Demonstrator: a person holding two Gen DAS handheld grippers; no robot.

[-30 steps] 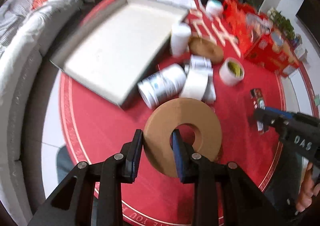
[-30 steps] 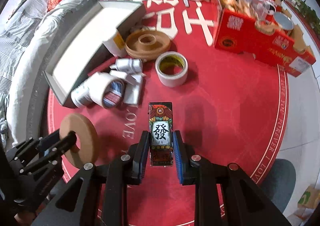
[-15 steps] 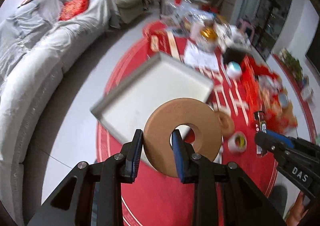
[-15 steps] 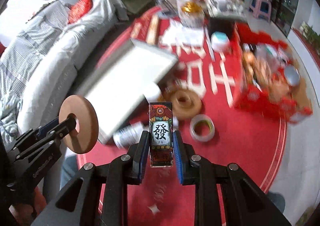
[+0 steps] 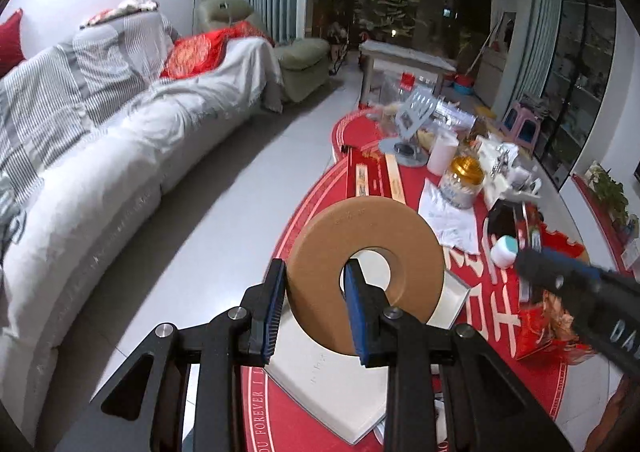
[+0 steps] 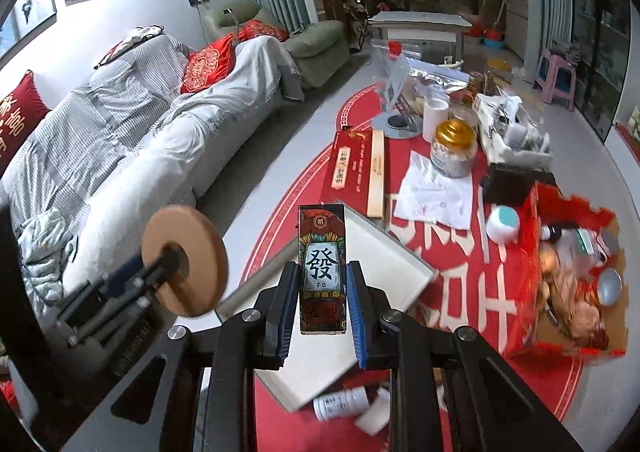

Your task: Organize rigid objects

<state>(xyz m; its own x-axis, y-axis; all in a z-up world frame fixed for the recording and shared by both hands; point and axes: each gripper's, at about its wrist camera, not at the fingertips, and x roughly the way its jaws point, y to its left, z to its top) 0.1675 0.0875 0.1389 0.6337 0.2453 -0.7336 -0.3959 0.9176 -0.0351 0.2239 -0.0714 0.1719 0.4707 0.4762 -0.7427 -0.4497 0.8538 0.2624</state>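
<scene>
both angled down over tray (image 5: 332, 392): l claw (image 5: 314, 306) pinching brown ring (image 5: 366, 276), r claw (image 6: 322, 302) pinching card box (image 6: 322, 270).

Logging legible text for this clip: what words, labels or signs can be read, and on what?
"發" and "FQ": patterned box in the right gripper.
"FOREVER I L": red tablecloth border.
"DA", cut off: right gripper's body, left wrist view.
Carton, bottle, cushion lettering: too blurred.

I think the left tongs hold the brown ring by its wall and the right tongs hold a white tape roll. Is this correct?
One part is wrong. The right tongs hold a small decorated box with a Chinese character, not a tape roll; the right wrist view shows it. The left tongs do hold the brown ring by its wall.
</scene>
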